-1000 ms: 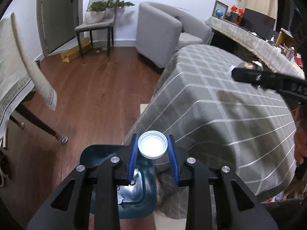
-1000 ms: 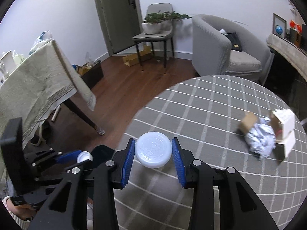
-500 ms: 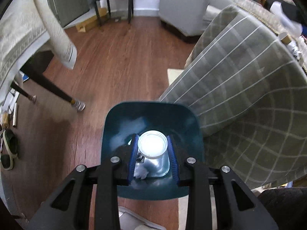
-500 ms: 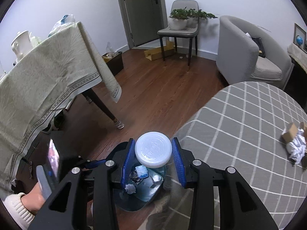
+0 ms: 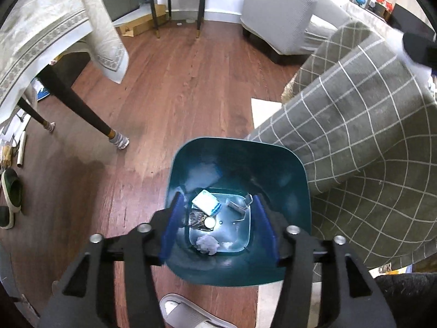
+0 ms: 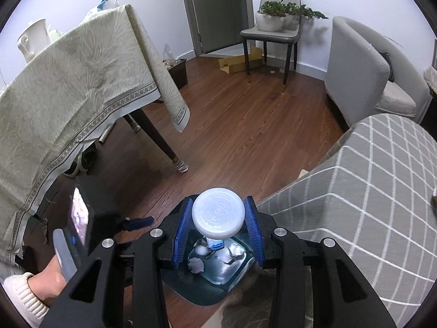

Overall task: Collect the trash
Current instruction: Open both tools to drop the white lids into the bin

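Note:
A dark teal trash bin (image 5: pixel 237 153) stands on the wood floor beside the table with the grey checked cloth (image 5: pixel 355 136). My left gripper (image 5: pixel 218 221) is open and empty right above the bin's mouth. A small white cap (image 5: pixel 210 222) lies on the bin's bottom among a white packet (image 5: pixel 205 201), crumpled paper (image 5: pixel 208 244) and other scraps. My right gripper (image 6: pixel 218 228) is shut on a white round plastic lid (image 6: pixel 218 213) and holds it above the same bin (image 6: pixel 215 281).
A table with a beige cloth (image 6: pixel 68 87) and dark legs stands to the left. A grey armchair (image 6: pixel 363 68) and a chair with a plant (image 6: pixel 273 27) stand at the far wall. Slippers (image 5: pixel 11 191) lie on the floor at left, another (image 5: pixel 188 313) lies near the bin.
My left gripper has opened and the small white cap it held has dropped into the bin. My right gripper has moved over the bin, still holding the lid.

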